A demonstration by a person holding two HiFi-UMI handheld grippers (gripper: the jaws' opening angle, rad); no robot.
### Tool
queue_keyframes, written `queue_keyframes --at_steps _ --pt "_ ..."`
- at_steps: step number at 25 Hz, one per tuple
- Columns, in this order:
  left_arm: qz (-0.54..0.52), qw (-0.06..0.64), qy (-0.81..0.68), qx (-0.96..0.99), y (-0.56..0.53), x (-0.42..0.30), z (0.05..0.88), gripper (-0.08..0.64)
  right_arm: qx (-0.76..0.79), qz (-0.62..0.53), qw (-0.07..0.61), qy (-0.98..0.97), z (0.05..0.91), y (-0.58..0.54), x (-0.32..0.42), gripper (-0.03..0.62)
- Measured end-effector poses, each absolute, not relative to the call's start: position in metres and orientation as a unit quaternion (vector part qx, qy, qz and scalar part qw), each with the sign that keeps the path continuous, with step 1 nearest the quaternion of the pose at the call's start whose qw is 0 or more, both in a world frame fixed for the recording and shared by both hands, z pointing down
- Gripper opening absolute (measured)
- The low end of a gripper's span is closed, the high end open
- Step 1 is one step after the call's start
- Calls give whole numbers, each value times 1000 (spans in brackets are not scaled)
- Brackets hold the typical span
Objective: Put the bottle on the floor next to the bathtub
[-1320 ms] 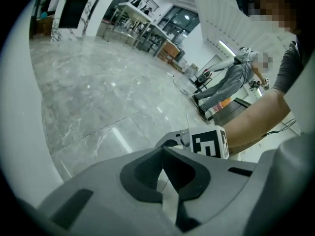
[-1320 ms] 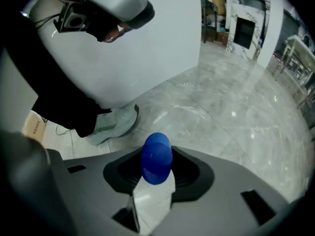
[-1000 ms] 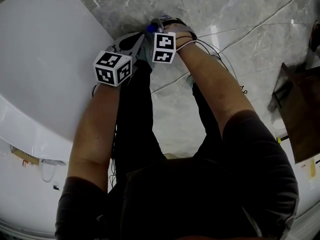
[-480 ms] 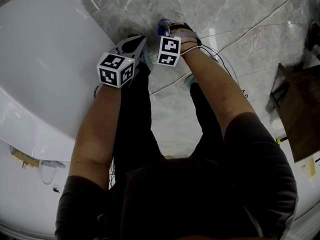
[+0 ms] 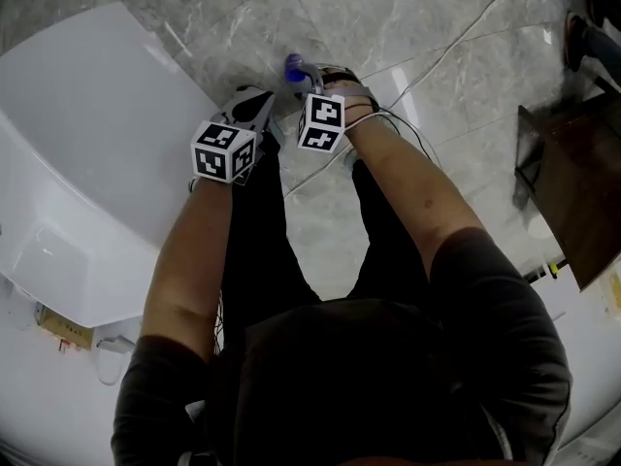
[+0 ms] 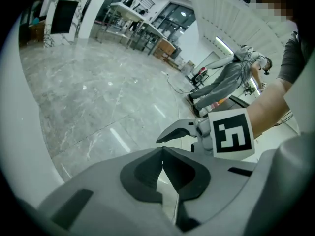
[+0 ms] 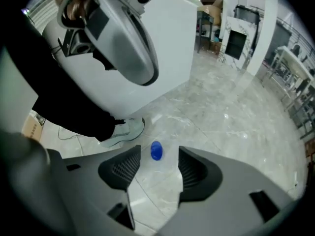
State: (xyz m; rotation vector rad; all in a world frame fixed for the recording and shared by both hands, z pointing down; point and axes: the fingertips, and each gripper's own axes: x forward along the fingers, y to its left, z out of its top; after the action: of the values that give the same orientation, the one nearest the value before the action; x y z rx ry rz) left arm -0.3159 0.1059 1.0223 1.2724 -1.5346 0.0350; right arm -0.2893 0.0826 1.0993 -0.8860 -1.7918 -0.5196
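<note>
A clear bottle with a blue cap [image 5: 294, 65] stands on the grey marble floor beside the white bathtub [image 5: 87, 153]. In the right gripper view its blue cap [image 7: 156, 151] shows from above, down between the jaws. My right gripper [image 5: 312, 81] hangs above the bottle; its jaws have just been opening and its pads stand apart from the bottle. My left gripper [image 6: 162, 150] is shut with nothing in it, its tips touching. In the head view the left gripper [image 5: 257, 100] hovers by the bathtub's corner, left of the bottle.
A dark wooden cabinet [image 5: 572, 192] stands at the right. Thin cables [image 5: 427, 124] trail over the floor by the person's pale shoe [image 7: 123, 132]. Far off, a person in grey [image 6: 224, 80] bends over, with tables [image 6: 133, 18] behind.
Both grippers have risen from the floor. The right gripper's jaws have spread and let go of the bottle, whose blue cap now shows free beyond them.
</note>
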Motion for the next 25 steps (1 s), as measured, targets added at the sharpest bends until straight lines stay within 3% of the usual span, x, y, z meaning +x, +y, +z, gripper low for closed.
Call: queue_keyframes --at_steps 11,17,25 --pt "86 495 -588 634 25 -252 824 6 -202 -57 511 -833 844 -55 -188 193" --pt "104 428 -597 671 -47 -215 674 6 -102 63 460 -880 692 -141 -104 152" --pt "114 340 -535 765 -126 -132 530 6 14 83 389 -917 545 -213 -5 87"
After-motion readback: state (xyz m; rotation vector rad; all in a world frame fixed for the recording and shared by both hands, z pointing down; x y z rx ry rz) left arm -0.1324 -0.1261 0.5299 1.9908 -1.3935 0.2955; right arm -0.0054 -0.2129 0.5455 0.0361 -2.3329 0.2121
